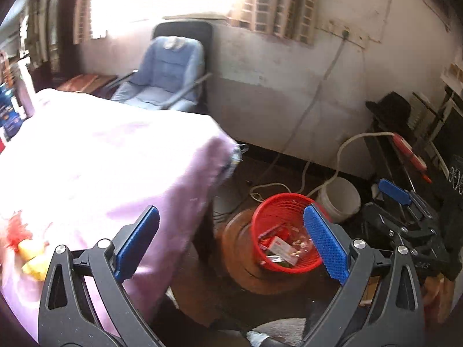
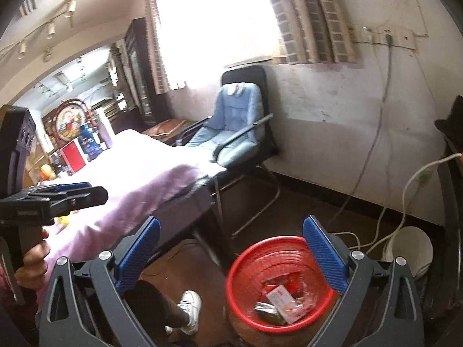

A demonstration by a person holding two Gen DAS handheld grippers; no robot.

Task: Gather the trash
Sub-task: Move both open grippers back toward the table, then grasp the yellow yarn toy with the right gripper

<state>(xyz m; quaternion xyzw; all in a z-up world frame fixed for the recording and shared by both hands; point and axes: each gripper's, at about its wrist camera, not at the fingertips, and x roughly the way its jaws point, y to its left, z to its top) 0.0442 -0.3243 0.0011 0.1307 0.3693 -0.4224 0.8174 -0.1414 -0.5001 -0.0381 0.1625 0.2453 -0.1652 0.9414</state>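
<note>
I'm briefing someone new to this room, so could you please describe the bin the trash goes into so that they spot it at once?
Start from the table under the pink cloth, then look to the floor just past its corner, towards the wall with the hanging cables. There stands a red basket on a round brown stool, with wrappers and a small white carton inside. Its mesh wall and red colour set it apart from the plain white bucket beside it.
</note>
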